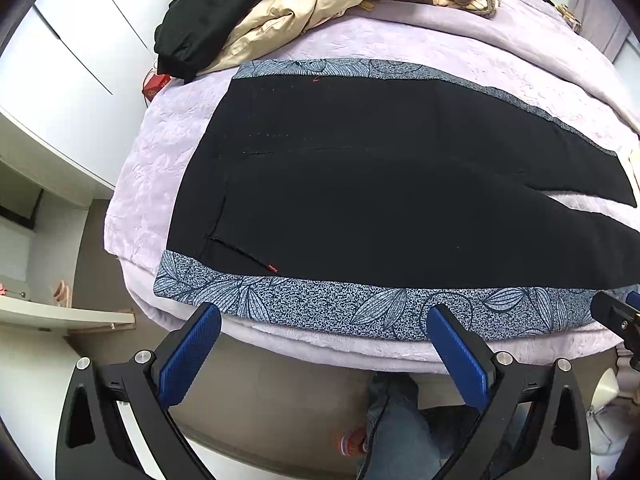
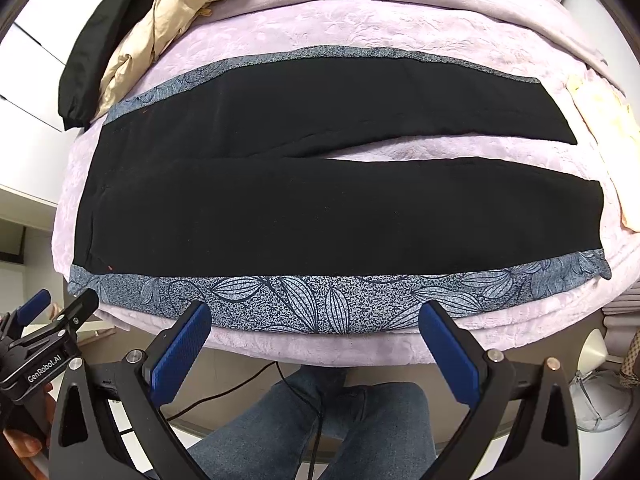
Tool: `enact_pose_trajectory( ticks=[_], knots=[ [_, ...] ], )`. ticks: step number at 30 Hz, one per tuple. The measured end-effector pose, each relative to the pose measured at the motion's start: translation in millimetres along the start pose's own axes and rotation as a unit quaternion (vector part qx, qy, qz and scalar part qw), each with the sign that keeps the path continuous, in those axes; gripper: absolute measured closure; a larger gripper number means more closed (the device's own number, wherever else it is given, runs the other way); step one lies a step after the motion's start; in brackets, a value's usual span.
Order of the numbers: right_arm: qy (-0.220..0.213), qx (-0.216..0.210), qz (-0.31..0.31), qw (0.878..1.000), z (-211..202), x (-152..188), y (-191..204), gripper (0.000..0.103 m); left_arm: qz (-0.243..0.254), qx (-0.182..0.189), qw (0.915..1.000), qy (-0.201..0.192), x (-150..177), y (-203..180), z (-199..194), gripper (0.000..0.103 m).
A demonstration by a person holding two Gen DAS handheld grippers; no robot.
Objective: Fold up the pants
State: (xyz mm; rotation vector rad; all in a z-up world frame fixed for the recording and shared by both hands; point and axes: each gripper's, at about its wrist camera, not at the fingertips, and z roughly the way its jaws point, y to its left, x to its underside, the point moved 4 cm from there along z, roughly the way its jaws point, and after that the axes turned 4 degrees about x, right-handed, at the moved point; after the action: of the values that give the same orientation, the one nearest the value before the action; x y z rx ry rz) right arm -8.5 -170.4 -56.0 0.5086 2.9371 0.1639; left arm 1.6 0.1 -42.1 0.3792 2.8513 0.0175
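Black pants (image 1: 360, 184) with blue-grey leaf-print side panels lie flat and spread on a lilac blanket, waistband to the left, legs running right. In the right wrist view the pants (image 2: 280, 208) show both legs, parted by a narrow gap. My left gripper (image 1: 324, 320) is open and empty, just short of the near printed side panel by the waist end. My right gripper (image 2: 316, 316) is open and empty, just short of the near printed panel (image 2: 304, 300) along the near leg. The left gripper also shows at the left edge of the right wrist view (image 2: 48, 320).
The lilac blanket (image 1: 168, 152) covers a bed. A beige jacket (image 1: 304, 4) and a black garment (image 1: 208, 12) are piled at the far left. White cabinets (image 1: 60, 60) stand left of the bed. The person's jeans-clad legs (image 2: 320, 420) are below the near edge.
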Motion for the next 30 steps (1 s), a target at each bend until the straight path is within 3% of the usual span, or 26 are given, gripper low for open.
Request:
enact_pose_trajectory(
  ticks=[30],
  knots=[
    [-0.018, -0.003, -0.003, 1.000, -11.1, 8.0, -14.8, 0.000, 0.003, -0.007, 0.9998, -0.018, 7.1, -3.7, -13.8, 0.000]
  ],
)
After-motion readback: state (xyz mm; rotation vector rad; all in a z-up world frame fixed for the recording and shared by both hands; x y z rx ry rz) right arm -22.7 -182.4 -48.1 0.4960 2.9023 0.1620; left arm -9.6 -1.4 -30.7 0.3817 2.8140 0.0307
